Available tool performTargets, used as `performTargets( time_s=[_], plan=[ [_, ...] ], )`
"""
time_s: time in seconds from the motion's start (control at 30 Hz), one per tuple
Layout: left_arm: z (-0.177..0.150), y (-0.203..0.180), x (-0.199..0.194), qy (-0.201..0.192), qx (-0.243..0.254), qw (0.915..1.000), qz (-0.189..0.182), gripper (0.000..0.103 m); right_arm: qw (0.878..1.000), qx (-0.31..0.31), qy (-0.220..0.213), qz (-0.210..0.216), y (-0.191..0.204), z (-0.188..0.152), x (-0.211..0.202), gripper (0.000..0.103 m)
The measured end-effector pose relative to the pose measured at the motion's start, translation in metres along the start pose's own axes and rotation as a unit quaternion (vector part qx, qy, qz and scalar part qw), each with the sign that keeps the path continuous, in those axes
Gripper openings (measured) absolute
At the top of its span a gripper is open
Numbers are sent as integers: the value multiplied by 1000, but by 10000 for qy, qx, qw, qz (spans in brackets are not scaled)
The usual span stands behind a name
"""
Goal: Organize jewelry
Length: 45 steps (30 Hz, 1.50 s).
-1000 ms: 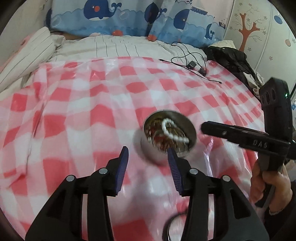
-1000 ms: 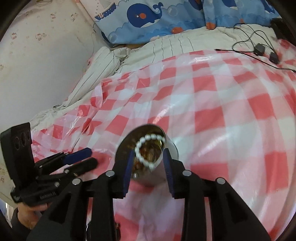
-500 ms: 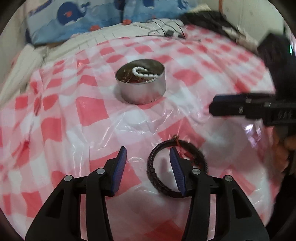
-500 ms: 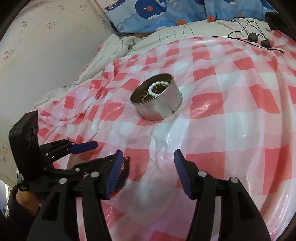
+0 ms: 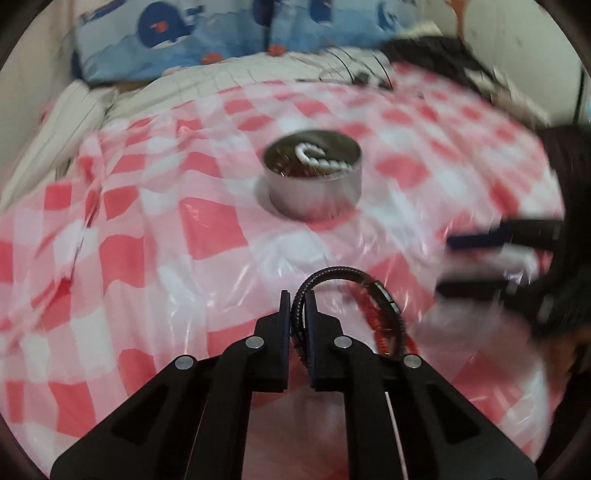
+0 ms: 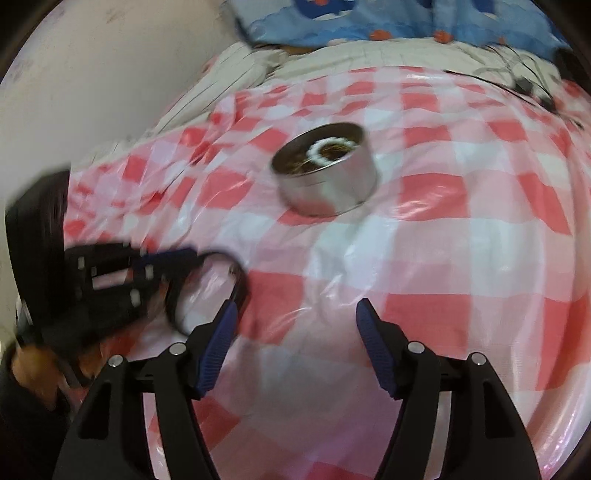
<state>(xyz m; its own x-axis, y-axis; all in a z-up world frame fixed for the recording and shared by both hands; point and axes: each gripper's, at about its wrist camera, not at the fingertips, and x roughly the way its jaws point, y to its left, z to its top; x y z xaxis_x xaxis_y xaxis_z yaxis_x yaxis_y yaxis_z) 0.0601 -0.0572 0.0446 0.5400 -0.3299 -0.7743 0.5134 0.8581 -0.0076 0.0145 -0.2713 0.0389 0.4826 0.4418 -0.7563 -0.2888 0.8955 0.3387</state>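
Note:
My left gripper point(image 5: 298, 295) is shut on a black braided bracelet point(image 5: 343, 273), pinching its left side just above the red-and-white checked plastic cloth point(image 5: 207, 229). A red cord bracelet point(image 5: 373, 321) lies inside its loop. Farther back stands a round metal tin point(image 5: 314, 192) with a white bead bracelet point(image 5: 317, 157) and other jewelry inside. My right gripper point(image 6: 295, 314) hovers over bare cloth in front of the tin point(image 6: 332, 188); its jaws are opening with nothing between them. In the right wrist view the blurred left gripper point(image 6: 188, 254) holds the black bracelet point(image 6: 240, 284) at the left.
The cloth covers a bed. Striped bedding point(image 5: 74, 122) and a blue whale-print pillow point(image 5: 221, 33) lie at the back. Black cables point(image 6: 524, 81) and dark clothing point(image 5: 461, 55) sit at the far right. A wall point(image 6: 92, 74) runs along the left.
The left gripper drew back from the tin, came down over the black bracelet and shut on it. The right gripper let go of the tin, pulled back and widened its jaws.

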Motion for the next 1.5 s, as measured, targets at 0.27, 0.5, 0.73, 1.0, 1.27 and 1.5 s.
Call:
performTargets(
  time_s=[0.27,0.5,0.73,1.0,1.27,1.5],
  plan=[
    [5,14,-1,-102,-514,9981,-324,7,9953,-910,306,145,47,-11,25,65],
    [5,23,1,-97,-763,9965,-324,7,9904,-1290,433,-250,63,-13,41,37],
    [4,27,5,-7,-746,9970,-186,6,9926,-790,457,-797,22,-7,27,15],
    [4,22,13,148,-571,9982,-45,6,9974,-510,180,-486,16,2,22,50],
    [-1,4,32,461,43,9981,405,10,9969,-472,282,-556,14,0,30,14],
    [1,-1,23,312,126,9991,263,7,9993,-268,18,-273,10,3,15,11]
  ],
)
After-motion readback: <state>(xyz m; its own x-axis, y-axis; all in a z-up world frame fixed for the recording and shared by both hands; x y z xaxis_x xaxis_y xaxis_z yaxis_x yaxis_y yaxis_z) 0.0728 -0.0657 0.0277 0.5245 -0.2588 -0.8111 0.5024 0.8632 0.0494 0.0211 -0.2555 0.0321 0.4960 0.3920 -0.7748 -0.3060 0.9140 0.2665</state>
